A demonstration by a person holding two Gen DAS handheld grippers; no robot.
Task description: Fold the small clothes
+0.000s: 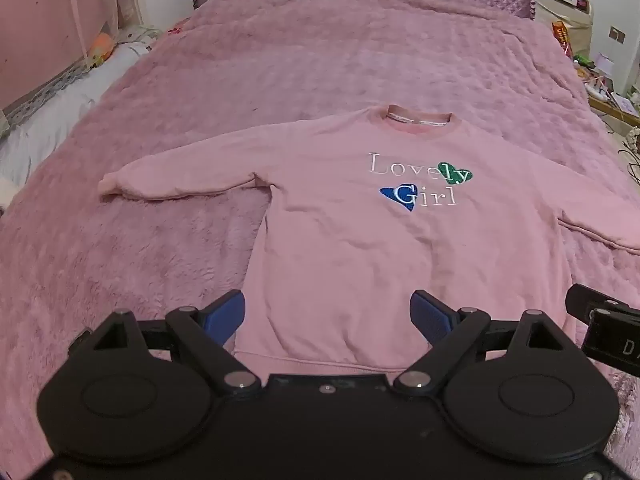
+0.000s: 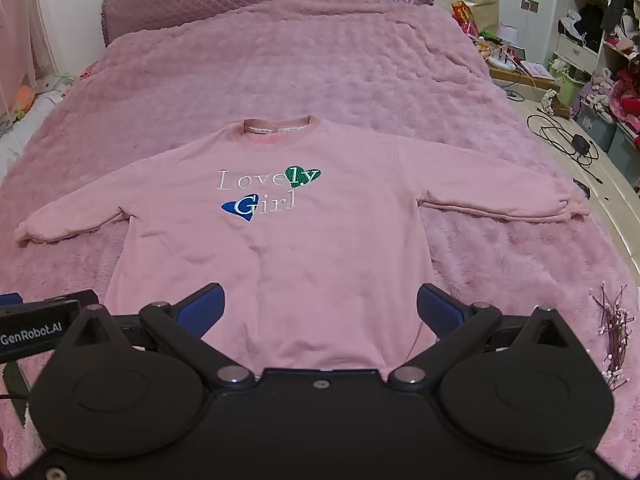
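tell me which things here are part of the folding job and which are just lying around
Part of the job:
pink sweatshirt, spread flat, front up, sleeves out
left gripper, open, above the hem
right gripper, open, above the hem

Just lying about:
pink blanket under the sweatshirt
dried twigs at the bed's right edge
black cables on the floor
green bin

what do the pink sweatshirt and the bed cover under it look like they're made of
Sweatshirt: looks like soft matte cotton-type knit, smooth with gentle creases, ribbed collar and hem, stitched lettering. Bed cover: seems a plush synthetic fleece, fuzzy pile with a dimpled pattern and slight sheen.
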